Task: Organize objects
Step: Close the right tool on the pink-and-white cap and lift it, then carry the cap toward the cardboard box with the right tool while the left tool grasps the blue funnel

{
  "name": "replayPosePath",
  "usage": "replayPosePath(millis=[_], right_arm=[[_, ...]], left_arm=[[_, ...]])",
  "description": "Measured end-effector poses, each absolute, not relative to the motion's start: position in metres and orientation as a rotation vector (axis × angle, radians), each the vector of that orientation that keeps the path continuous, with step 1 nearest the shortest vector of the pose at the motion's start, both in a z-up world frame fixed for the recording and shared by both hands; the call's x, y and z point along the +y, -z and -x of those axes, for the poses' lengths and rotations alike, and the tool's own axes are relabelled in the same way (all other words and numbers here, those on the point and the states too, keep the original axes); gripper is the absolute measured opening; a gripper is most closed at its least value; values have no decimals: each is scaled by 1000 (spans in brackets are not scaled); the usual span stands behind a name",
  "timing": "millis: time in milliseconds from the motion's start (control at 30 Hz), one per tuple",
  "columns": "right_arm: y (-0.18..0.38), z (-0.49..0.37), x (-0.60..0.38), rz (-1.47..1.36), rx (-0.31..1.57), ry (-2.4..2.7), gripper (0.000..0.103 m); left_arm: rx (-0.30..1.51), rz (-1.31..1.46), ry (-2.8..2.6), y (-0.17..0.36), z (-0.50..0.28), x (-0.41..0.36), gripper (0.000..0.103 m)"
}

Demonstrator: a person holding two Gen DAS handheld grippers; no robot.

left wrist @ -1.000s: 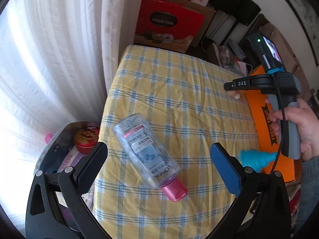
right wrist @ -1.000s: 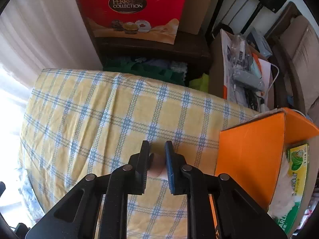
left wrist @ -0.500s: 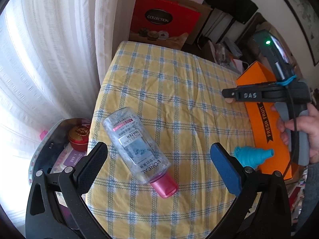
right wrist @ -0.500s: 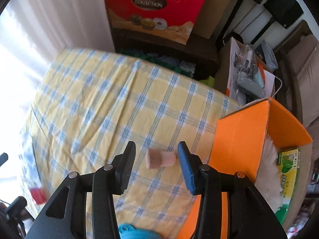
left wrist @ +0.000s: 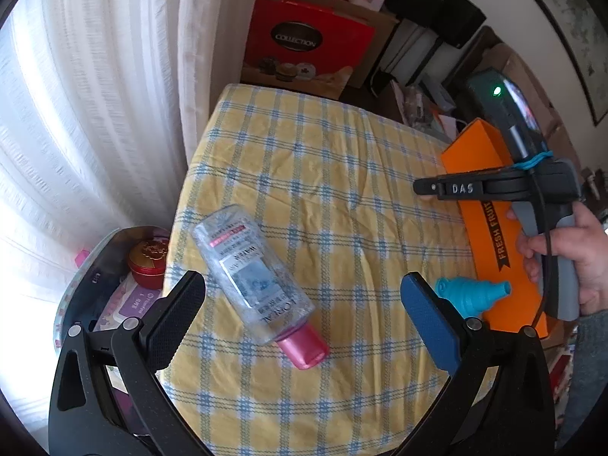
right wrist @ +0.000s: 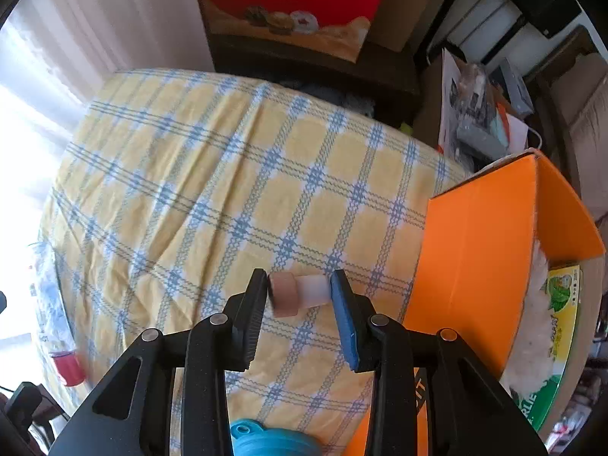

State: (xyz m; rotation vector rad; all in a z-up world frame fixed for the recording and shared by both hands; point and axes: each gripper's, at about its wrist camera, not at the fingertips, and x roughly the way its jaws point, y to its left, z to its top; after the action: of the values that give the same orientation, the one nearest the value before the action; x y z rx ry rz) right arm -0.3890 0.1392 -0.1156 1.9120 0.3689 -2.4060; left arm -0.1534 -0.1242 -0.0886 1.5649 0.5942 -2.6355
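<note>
A small pink-and-white capped tube (right wrist: 298,294) lies crosswise between the fingers of my right gripper (right wrist: 298,298). The jaws are closing, and the pads touch its two ends just above the yellow checked cloth (right wrist: 228,174). In the left wrist view that gripper (left wrist: 423,190) is seen side-on, held by a hand (left wrist: 570,258) beside the orange box (left wrist: 490,228). My left gripper (left wrist: 302,292) hovers open over a clear bottle with a pink cap (left wrist: 250,269) that lies on the cloth. A teal ribbed funnel (left wrist: 471,292) rests against the box.
The orange box (right wrist: 494,250) is open, with a green packet (right wrist: 562,292) and white stuffing inside. A bag with a red tin (left wrist: 148,262) sits below the table's left edge by the curtain. A red chocolate box (left wrist: 307,49) and clutter stand behind the table.
The right jaws let go of the small tube, which turned to lie crosswise, then narrowed onto its ends. The right gripper shifted a little towards the orange box. The left gripper stayed open.
</note>
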Motion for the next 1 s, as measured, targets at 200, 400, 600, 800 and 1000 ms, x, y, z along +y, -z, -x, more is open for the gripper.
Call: replayPosePath(millis=[200, 400, 600, 800, 1000], right_arm=[[79, 371, 141, -1772, 248, 2439, 34], [40, 348, 144, -1661, 170, 2464, 34], [13, 328, 150, -1577, 128, 2464, 34], [-13, 304, 166, -1499, 91, 2474, 34], [-29, 282, 192, -1469, 58, 2495, 34]], left_arm=[[548, -1582, 2681, 83, 153, -102, 103], [512, -1600, 2746, 79, 155, -74, 102], [468, -1624, 2862, 73, 160, -33, 98], [366, -1650, 2951, 74, 170, 6, 88], [158, -1624, 3024, 77, 177, 41, 74]])
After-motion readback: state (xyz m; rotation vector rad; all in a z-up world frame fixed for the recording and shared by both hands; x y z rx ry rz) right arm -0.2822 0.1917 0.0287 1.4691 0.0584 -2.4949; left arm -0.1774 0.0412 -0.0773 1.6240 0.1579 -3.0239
